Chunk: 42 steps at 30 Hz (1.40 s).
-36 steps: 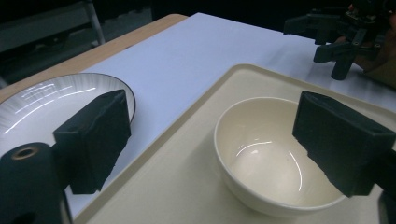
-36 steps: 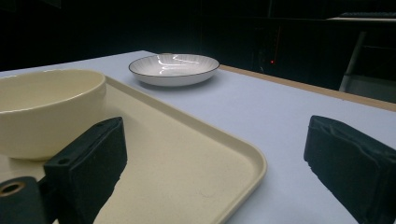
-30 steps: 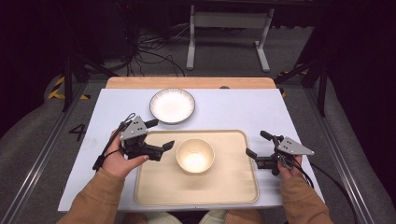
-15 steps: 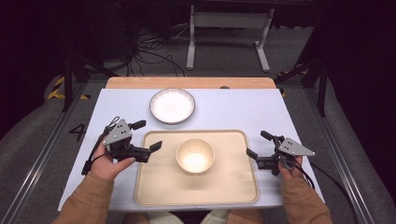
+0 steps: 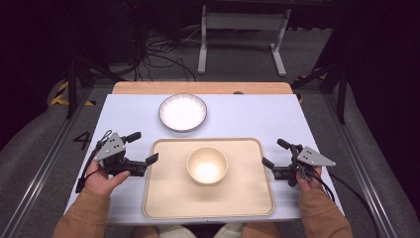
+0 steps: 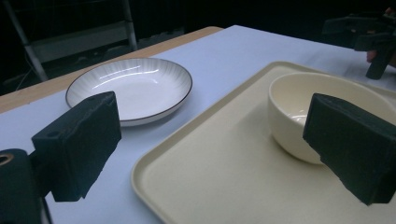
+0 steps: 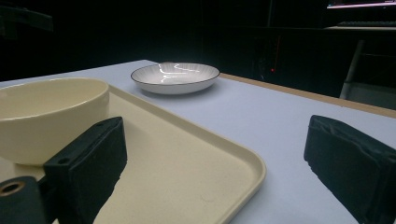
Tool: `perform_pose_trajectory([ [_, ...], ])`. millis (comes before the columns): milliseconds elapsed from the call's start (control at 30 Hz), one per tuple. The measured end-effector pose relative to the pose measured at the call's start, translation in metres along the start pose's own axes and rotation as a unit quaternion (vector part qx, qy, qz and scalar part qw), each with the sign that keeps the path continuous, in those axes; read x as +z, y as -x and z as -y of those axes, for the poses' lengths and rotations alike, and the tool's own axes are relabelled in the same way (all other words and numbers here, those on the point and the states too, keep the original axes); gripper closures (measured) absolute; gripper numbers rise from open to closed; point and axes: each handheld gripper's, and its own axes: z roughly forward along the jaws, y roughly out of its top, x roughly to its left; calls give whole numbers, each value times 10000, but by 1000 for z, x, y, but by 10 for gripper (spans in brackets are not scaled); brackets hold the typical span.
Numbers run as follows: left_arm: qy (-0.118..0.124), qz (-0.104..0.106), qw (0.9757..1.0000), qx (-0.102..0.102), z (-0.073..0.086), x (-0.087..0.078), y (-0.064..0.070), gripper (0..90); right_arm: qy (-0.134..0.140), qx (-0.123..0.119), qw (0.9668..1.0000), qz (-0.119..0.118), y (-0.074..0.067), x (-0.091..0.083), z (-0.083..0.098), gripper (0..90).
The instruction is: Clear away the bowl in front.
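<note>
The only sign to read is a dark number 4 point(image 5: 80, 141) on the floor beside the counter's left edge.

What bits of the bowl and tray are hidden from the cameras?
- Bowl: in the left gripper view, its right side sits behind the near black jaw.
- Bowl's base: in the right gripper view, the left jaw covers part of it.
- Tray: the right gripper view's bottom and left edges cut off its near part.

The table point(image 5: 247, 119) bears a white plate point(image 5: 183, 112) and a cream tray point(image 5: 163, 193).
</note>
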Motion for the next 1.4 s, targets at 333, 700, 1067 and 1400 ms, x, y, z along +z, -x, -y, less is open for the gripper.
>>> perform_pose_trajectory([
  [333,-62,-306,9993,-183,23,-3,-10,53,9,24,10000,-33,0,0,0,65],
  [700,-116,-329,9990,-275,39,-3,-10,51,18,29,10000,-66,1,0,0,66],
  [1067,-155,-321,9982,-486,52,-2,-10,52,25,20,10000,-76,1,0,0,68],
  [1400,1,-325,9987,-390,57,-6,-9,52,33,17,10000,-88,1,-1,0,68],
])
